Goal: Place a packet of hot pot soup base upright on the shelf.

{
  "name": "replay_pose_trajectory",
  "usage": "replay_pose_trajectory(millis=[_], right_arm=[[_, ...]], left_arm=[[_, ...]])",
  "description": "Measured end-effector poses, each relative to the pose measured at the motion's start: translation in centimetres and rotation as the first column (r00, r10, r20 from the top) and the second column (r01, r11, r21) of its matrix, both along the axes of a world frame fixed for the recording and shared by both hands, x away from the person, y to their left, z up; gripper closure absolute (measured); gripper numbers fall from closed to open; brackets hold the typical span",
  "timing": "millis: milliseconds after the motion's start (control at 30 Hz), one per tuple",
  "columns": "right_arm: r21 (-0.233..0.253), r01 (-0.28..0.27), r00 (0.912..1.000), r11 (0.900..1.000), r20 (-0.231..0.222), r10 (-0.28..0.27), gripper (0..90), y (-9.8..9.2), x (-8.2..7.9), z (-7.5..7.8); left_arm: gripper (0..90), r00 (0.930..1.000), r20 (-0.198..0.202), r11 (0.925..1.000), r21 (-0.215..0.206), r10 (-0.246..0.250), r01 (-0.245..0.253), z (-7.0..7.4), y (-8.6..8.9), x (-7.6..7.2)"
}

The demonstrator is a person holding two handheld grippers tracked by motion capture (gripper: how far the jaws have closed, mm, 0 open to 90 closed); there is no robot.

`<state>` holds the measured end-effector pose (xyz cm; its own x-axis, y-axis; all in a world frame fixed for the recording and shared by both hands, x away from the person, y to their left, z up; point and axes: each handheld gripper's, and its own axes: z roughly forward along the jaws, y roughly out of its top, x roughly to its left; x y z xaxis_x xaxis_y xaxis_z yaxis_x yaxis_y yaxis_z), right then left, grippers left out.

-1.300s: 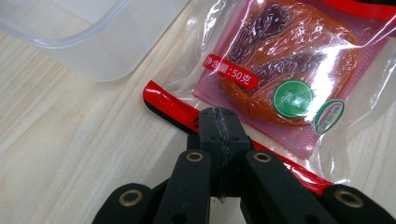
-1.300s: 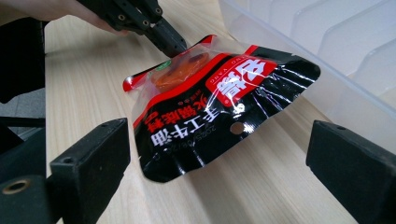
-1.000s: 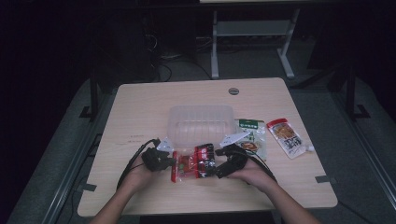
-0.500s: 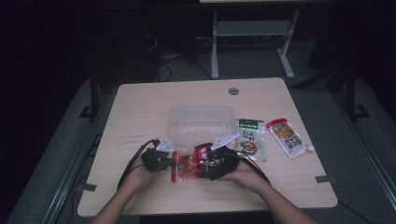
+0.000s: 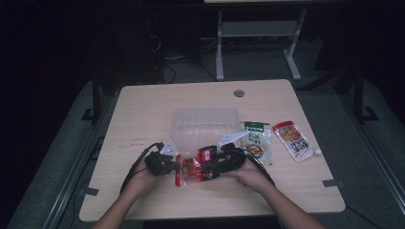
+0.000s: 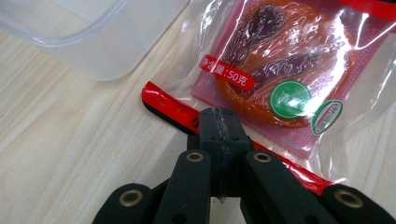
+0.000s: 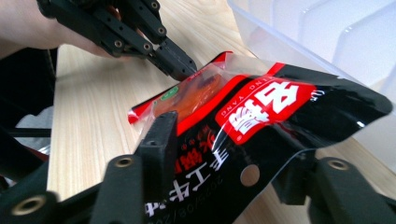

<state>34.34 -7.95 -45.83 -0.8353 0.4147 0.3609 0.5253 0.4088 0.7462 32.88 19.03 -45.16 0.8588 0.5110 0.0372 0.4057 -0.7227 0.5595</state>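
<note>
In the high view, a red snack packet (image 5: 193, 169) is held just above the desk (image 5: 143, 109) between the left gripper (image 5: 172, 166) and the right gripper (image 5: 215, 164), in front of a clear plastic container (image 5: 205, 125).

In the left gripper view, the jaws are seen closed tight on the packet's red sealed edge.

In the right gripper view, the jaws are seen parted, the packet's black end lying between them; a firm grip cannot be confirmed.

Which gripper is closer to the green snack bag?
The right gripper. It is at the red packet, just left of the green bag. The left gripper pinches the packet's far end, farther from it.
</note>
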Motion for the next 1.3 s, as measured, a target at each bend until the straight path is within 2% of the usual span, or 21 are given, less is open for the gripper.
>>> replay_pose_trajectory(millis=[67,133,367,600,767,800,867,933,1067,1300], right_arm=[[-0.012,-0.013,0.9998,1.0,-0.013,0.013,47.8,0.1,0.0,-0.2],[-0.017,-0.024,0.9997,1.0,-0.004,0.024,49.2,0.2,-0.1,-0.2],[-0.033,-0.042,0.999,0.999,0.012,0.042,66.0,0.2,-0.3,0.1],[-0.081,-0.083,0.9941,0.993,0.063,0.088,82.0,0.6,-0.8,0.2],[-0.111,-0.108,0.9881,0.988,0.097,0.119,88.1,0.7,-0.9,0.1],[-0.103,-0.108,0.9897,0.989,0.083,0.117,88.5,0.7,-1.0,0.2],[-0.103,-0.114,0.9879,0.988,0.093,0.124,89.2,0.6,-0.9,0.2],[-0.085,-0.115,0.9897,0.99,0.076,0.122,89.6,0.6,-1.0,0.3],[-0.061,-0.123,0.9881,0.99,0.085,0.128,89.9,0.3,-1.0,0.6],[-0.007,-0.133,0.984,0.991,0.118,0.133,90.0,-0.5,-1.1,1.8]], left_arm=[[89.7,1.0,0.0,1.0,0.004,-0.004,0.004,0.0,0.0,0.0],[89.7,1.0,-0.002,1.0,-0.007,0.0,0.0,0.0,0.1,0.0],[89.7,0.9999,0.006,0.9999,-0.009,0.009,-0.009,-0.1,-0.1,-0.1],[89.7,0.9999,0.008,0.9998,-0.018,0.01,-0.01,-0.1,-0.3,-0.2],[89.7,0.9999,0.004,0.9997,-0.02,0.012,-0.012,-0.2,-0.4,-0.2],[89.7,0.9999,0.006,0.9998,-0.017,0.008,-0.008,-0.1,-0.4,-0.2],[89.7,1.0,0.002,0.9998,-0.018,0.008,-0.008,-0.1,-0.3,-0.2],[89.6,1.0,0.004,0.9999,-0.014,0.002,-0.002,-0.1,-0.2,-0.3],[87.7,0.9999,-0.003,0.9997,-0.017,0.015,-0.015,-0.1,0.3,-0.3],[75.6,0.9987,0.023,0.9956,-0.083,0.044,-0.042,0.9,1.7,-0.6]])
